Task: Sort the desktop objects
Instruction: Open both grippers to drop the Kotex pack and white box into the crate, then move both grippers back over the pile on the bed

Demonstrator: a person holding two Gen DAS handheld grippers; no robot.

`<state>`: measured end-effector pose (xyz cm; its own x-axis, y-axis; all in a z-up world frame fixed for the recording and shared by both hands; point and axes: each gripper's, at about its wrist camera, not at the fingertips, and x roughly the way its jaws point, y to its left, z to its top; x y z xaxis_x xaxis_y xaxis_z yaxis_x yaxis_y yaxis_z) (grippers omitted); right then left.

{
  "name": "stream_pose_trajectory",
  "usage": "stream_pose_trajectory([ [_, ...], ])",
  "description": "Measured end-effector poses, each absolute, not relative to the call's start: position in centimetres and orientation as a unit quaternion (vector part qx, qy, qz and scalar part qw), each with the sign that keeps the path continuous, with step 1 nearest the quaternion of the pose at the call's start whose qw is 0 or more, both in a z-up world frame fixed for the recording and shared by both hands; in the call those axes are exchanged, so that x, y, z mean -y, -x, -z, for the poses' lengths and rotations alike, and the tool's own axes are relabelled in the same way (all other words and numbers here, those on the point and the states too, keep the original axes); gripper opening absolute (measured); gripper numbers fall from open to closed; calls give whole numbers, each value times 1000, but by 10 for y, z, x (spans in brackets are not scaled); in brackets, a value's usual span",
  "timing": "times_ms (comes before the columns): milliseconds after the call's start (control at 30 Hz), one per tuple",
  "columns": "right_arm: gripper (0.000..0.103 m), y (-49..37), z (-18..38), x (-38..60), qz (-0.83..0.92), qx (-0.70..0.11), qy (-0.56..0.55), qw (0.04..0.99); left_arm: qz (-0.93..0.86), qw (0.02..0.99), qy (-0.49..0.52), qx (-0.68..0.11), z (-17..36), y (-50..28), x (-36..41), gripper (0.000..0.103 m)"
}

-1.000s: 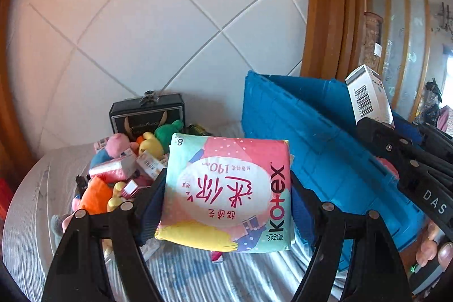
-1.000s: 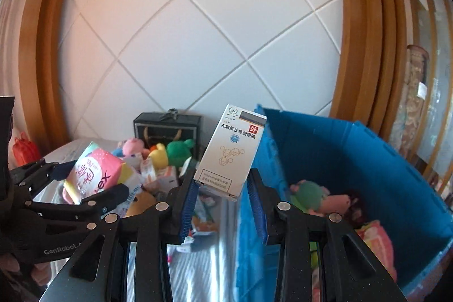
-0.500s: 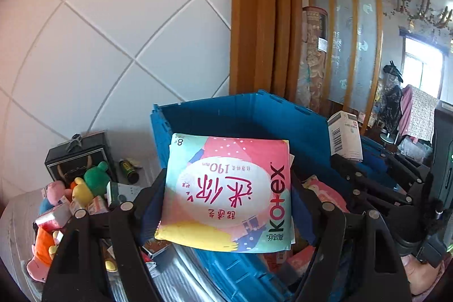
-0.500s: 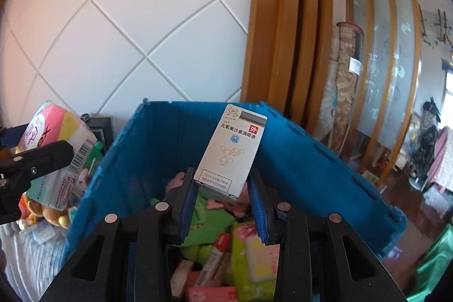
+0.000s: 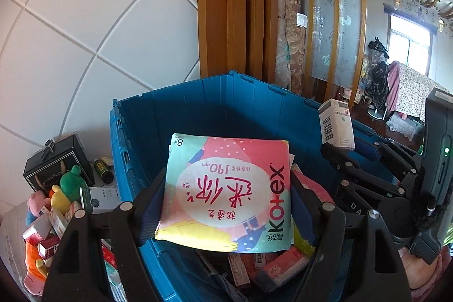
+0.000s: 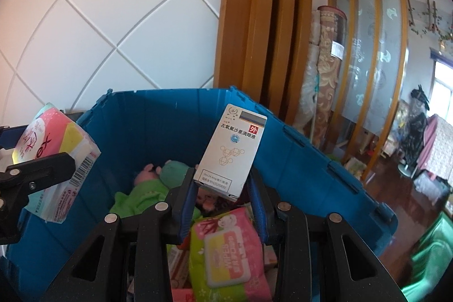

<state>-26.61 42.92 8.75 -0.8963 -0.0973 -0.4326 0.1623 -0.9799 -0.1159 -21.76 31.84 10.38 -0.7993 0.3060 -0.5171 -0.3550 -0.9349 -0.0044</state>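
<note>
My left gripper (image 5: 226, 203) is shut on a pink and teal Kotex pad pack (image 5: 229, 191) and holds it above the open blue crate (image 5: 198, 104). My right gripper (image 6: 222, 188) is shut on a white eye-drop box (image 6: 232, 152), upright over the same crate (image 6: 297, 149). The pad pack also shows at the left of the right wrist view (image 6: 53, 157), and the eye-drop box at the right of the left wrist view (image 5: 337, 126). The crate holds a green plush toy (image 6: 141, 188), a wipes pack (image 6: 226, 251) and other packets.
Left of the crate lies a pile of plush toys and small boxes (image 5: 53, 211), with a black gift box (image 5: 56, 163) and a small dark bottle (image 5: 103, 170) behind. A white tiled wall and wooden frame (image 5: 226, 4) stand behind the crate.
Both grippers have swung right from the toy pile to above the blue crate, each still holding its item. The crate's inside is now in view.
</note>
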Motion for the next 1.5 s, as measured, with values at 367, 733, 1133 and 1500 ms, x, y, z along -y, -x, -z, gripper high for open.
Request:
stream_pose_trajectory([
  [367, 103, 256, -92, -442, 975, -52, -207, 62, -959, 157, 235, -35, -116, 203, -307, 78],
  [733, 103, 204, -113, -401, 978, -51, -162, 117, -973, 99, 207, 16, -112, 157, -220, 78],
  [1133, 103, 146, -126, -282, 964, -66, -130, 221, -966, -18, 254, 49, -59, 116, -60, 78],
  [1500, 103, 137, -65, -171, 934, -110, -209, 269, -918, -122, 360, 111, 50, 91, 85, 78],
])
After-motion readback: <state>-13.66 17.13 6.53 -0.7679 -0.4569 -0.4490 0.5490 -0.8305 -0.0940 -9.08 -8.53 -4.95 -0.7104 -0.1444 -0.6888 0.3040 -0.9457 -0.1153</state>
